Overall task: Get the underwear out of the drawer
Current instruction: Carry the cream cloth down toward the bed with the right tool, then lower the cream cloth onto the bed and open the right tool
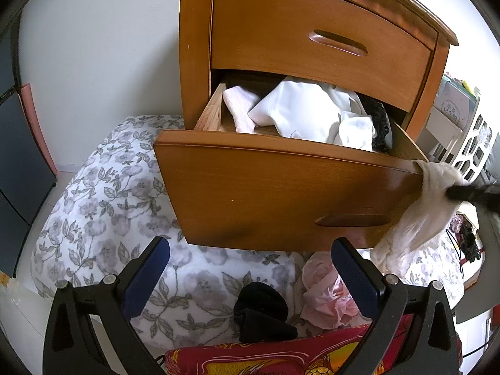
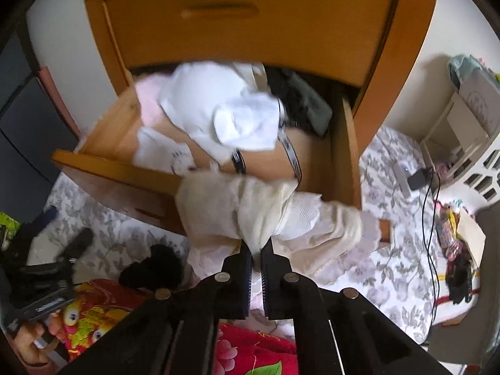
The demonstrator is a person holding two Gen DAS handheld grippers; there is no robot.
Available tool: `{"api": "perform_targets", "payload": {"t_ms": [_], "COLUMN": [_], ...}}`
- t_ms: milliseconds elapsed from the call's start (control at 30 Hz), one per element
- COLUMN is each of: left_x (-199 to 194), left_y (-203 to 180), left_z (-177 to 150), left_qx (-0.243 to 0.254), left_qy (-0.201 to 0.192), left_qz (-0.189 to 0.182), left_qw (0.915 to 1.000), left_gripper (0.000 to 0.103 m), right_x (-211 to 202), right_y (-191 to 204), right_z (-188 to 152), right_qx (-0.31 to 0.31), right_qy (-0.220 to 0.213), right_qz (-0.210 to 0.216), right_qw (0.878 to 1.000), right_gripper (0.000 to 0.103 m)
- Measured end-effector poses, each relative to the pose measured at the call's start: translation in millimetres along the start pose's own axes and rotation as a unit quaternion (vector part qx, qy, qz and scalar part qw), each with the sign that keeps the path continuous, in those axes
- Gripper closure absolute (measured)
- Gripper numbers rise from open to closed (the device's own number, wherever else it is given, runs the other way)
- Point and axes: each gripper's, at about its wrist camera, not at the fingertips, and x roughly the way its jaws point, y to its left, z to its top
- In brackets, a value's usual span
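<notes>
A wooden nightstand has its lower drawer (image 1: 281, 184) pulled out, with white, pink and black garments (image 1: 300, 112) piled inside. My right gripper (image 2: 257, 247) is shut on a cream lace underwear (image 2: 250, 206), which hangs over the drawer's front edge (image 2: 125, 168). In the left wrist view that cream underwear (image 1: 422, 212) drapes at the drawer's right corner, pinched by the right gripper's dark fingers (image 1: 468, 192). My left gripper (image 1: 250, 268) stands open below the drawer front, nothing between its blue pads.
A floral quilt (image 1: 103, 193) covers the bed beneath the drawer. On it lie a black garment (image 1: 259, 309), a pink garment (image 1: 325, 293) and a red patterned cloth (image 1: 281, 359). A white basket (image 2: 481, 168) and black cables (image 2: 428, 218) sit at the right.
</notes>
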Motion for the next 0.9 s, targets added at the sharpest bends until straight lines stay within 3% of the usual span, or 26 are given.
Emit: {"api": "perform_targets", "payload": {"t_ms": [167, 300, 467, 733, 900], "left_x": [0.2, 0.0, -0.2, -0.8, -1.0], "left_y": [-0.4, -0.2, -0.4, -0.3, -0.4], "left_z": [0.2, 0.3, 0.2, 0.3, 0.3], "left_qx": [0.001, 0.001, 0.001, 0.002, 0.002], "left_qy": [0.0, 0.0, -0.001, -0.001, -0.001], "left_qz": [0.001, 0.001, 0.001, 0.001, 0.001], "left_qw": [1.0, 1.0, 1.0, 1.0, 1.0], "left_gripper": [0.0, 0.0, 0.0, 0.0, 0.0], "right_x": [-61.4, -121.0, -179.6, -239.0, -219.3], "right_y": [-0.9, 2.7, 14.2, 26.0, 32.5], "right_z": [19.8, 33.3, 34.6, 22.8, 18.5], "right_qx": [-0.006, -0.016, -0.04, -0.062, -0.08], "right_qy": [-0.085, -0.161, -0.225, -0.284, -0.246], "right_qz": [0.0, -0.004, -0.012, -0.012, -0.008], "right_qw": [0.996, 0.987, 0.973, 0.957, 0.966], "right_gripper": [0.098, 0.098, 0.098, 0.098, 0.098]}}
